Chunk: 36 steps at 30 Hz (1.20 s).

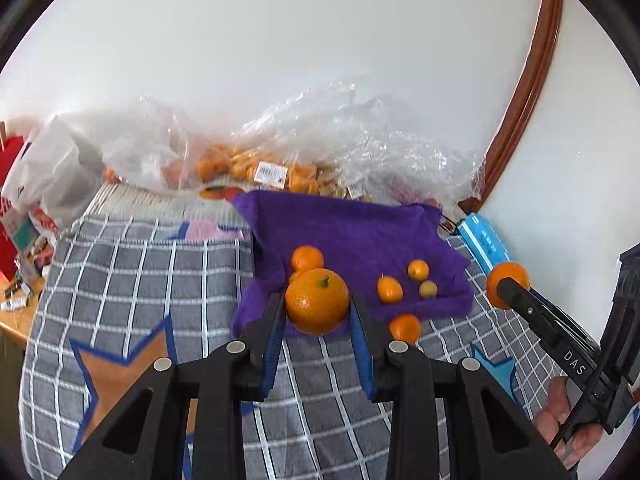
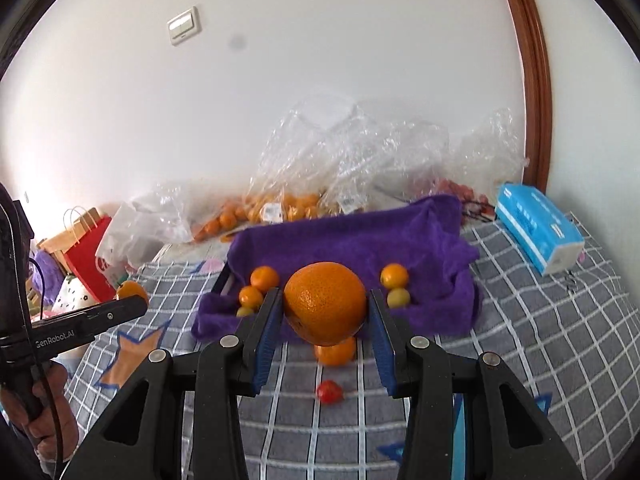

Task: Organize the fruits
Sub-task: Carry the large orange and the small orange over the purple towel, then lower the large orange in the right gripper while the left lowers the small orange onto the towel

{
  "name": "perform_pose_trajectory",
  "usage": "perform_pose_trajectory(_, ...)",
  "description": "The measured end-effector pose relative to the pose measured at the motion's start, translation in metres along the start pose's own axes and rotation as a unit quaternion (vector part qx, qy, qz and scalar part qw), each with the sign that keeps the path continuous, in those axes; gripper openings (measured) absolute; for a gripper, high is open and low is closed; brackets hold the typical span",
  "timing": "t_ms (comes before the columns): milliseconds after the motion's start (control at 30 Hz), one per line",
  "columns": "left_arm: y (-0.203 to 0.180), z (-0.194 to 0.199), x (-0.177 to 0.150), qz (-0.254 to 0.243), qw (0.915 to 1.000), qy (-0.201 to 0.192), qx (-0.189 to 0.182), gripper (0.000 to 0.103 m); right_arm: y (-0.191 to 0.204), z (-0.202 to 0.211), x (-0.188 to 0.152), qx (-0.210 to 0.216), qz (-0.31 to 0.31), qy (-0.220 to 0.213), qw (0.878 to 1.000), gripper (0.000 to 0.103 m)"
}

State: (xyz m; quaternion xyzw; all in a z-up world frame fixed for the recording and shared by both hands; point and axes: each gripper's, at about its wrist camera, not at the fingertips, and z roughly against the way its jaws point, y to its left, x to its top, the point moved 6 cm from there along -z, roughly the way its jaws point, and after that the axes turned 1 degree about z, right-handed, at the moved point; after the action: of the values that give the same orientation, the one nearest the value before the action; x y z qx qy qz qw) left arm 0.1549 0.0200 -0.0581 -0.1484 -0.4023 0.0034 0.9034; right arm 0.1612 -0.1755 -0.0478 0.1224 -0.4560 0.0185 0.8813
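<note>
My left gripper (image 1: pixel 318 306) is shut on an orange with a green stem (image 1: pixel 317 301), held above the near edge of a purple towel (image 1: pixel 352 232). My right gripper (image 2: pixel 325 305) is shut on a larger orange (image 2: pixel 325 303) above the towel's (image 2: pixel 344 240) front edge. Several small oranges and kumquats lie on the towel, such as one in the left wrist view (image 1: pixel 307 258) and one in the right wrist view (image 2: pixel 394 275). One small orange (image 2: pixel 335 352) and a red strawberry (image 2: pixel 329 391) lie on the checked blanket just in front of the towel.
Clear plastic bags of small oranges (image 1: pixel 256 168) sit behind the towel against the wall. A blue tissue pack (image 2: pixel 538 226) lies at the right. A red paper bag (image 2: pixel 90 252) and white bags stand at the left. The grey checked blanket (image 1: pixel 140 280) covers the surface.
</note>
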Motion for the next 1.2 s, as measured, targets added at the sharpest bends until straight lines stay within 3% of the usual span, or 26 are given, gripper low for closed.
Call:
perform_pose_trajectory(200,0.002,-0.022,0.019,-0.003,0.9997,-0.019,0.014,0.03,-0.006,-0.032,0.019,0.006,-0.012,-0.003,1.0,0.042)
perform_pose_trajectory(500,0.006,-0.072,0.036,0.03,0.9994,-0.017,0.005,0.03,-0.018,-0.087,0.025,0.011,-0.017,0.02,1.0,0.042)
perform_pose_trajectory(800,0.012,-0.105,0.018,0.026,0.9996,-0.012,0.002,0.03,-0.025,-0.112,0.021,0.014,0.001,0.016,1.0,0.042)
perform_pose_trajectory(1200,0.023,-0.119,0.012,0.053,0.9982,-0.022,-0.017,0.03,-0.052,-0.128,0.014,-0.004,-0.017,0.028,0.999,0.042)
